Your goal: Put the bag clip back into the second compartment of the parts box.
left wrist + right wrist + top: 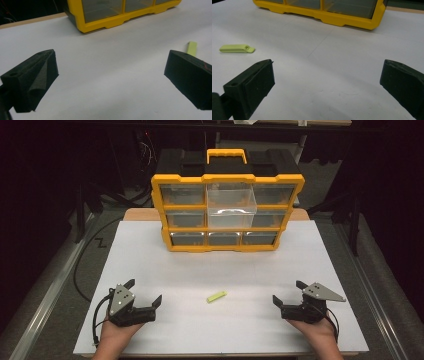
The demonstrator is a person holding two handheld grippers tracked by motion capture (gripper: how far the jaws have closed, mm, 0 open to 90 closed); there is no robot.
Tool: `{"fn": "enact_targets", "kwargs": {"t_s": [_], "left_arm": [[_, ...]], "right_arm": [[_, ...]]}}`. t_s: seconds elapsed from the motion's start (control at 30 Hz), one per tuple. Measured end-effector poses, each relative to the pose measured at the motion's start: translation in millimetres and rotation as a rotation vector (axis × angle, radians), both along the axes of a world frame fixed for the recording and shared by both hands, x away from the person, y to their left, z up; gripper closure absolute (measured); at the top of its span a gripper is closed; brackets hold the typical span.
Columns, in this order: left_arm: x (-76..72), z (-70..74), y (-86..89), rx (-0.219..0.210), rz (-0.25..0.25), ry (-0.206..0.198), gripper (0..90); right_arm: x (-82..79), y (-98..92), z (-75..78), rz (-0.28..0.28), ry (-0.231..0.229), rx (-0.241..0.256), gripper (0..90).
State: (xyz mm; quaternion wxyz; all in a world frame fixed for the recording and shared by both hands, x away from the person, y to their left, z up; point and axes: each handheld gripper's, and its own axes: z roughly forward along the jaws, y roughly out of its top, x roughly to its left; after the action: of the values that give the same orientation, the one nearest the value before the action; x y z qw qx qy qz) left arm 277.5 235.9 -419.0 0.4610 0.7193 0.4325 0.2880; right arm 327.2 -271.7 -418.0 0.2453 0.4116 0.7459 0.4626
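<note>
A small flat lime-green piece (217,296) lies on the white table between my two hands; it also shows at the right edge of the left gripper view (192,48) and at the left of the right gripper view (237,48). My left gripper (145,292) rests near the front left, open and empty, its jaws wide apart (110,75). My right gripper (288,291) rests near the front right, open too, with nothing between its jaws (327,77). A yellow and black drawer organiser (227,212) stands at the back, its upper middle clear drawer (231,207) pulled out.
The white table top (150,255) spans the space between the organiser and my hands. Dark floor, cables and stands surround the table. The organiser's yellow base (117,22) (342,20) lies ahead of both grippers.
</note>
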Motion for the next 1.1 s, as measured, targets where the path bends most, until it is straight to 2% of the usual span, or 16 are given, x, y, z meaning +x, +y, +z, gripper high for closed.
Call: {"fn": "enact_targets", "kwargs": {"t_s": [0.13,0.23,0.4,0.43,0.47,0.5,0.57,0.77,0.8,0.87,0.97,1.0,1.1], "left_arm": [[-0.9,1.3,-2.4,-0.011,-0.025,-0.017,0.5],[-0.8,1.7,-3.3,-0.016,-0.037,-0.010,0.5],[0.7,1.3,-2.2,-0.027,-0.030,-0.004,0.4],[0.8,1.2,-2.1,-0.024,-0.030,-0.005,0.4],[0.9,1.2,-2.1,-0.025,-0.035,-0.003,0.4],[1.8,1.0,-2.0,-0.034,-0.050,0.010,0.4],[1.7,1.0,-2.5,-0.032,-0.053,0.004,0.4],[2.0,1.7,-3.0,-0.055,-0.055,-0.004,0.4],[3.5,1.2,-3.0,-0.058,-0.060,0.009,0.4],[4.2,0.9,-2.9,-0.055,-0.062,0.012,0.5],[3.7,1.4,-1.9,-0.057,-0.064,0.001,0.4],[3.7,1.4,-1.9,-0.057,-0.064,0.001,0.4],[1.6,2.9,-2.1,-0.059,-0.071,-0.012,0.4]], "right_arm": [[0.4,-1.8,0.5,-0.004,-0.010,-0.001,0.0],[-0.1,-3.0,0.8,-0.006,-0.013,-0.002,0.0],[-1.1,-2.0,2.1,-0.012,-0.020,-0.005,0.0],[-0.5,0.1,2.2,-0.014,-0.026,-0.026,0.0],[-0.5,0.1,2.2,-0.014,-0.026,-0.026,0.0],[1.9,4.3,2.3,-0.015,-0.020,-0.044,0.0],[5.0,10.1,3.1,-0.007,-0.005,-0.042,0.0],[11.6,28.4,6.7,0.028,-0.015,-0.047,0.0],[17.4,36.2,7.7,0.028,-0.006,-0.060,0.0],[20.5,40.1,7.8,0.034,0.003,-0.051,0.0],[31.3,58.9,7.4,0.066,0.028,-0.047,0.0],[31.3,58.9,7.4,0.066,0.028,-0.047,0.0],[39.9,78.6,7.2,0.103,0.037,-0.051,0.1]]}}
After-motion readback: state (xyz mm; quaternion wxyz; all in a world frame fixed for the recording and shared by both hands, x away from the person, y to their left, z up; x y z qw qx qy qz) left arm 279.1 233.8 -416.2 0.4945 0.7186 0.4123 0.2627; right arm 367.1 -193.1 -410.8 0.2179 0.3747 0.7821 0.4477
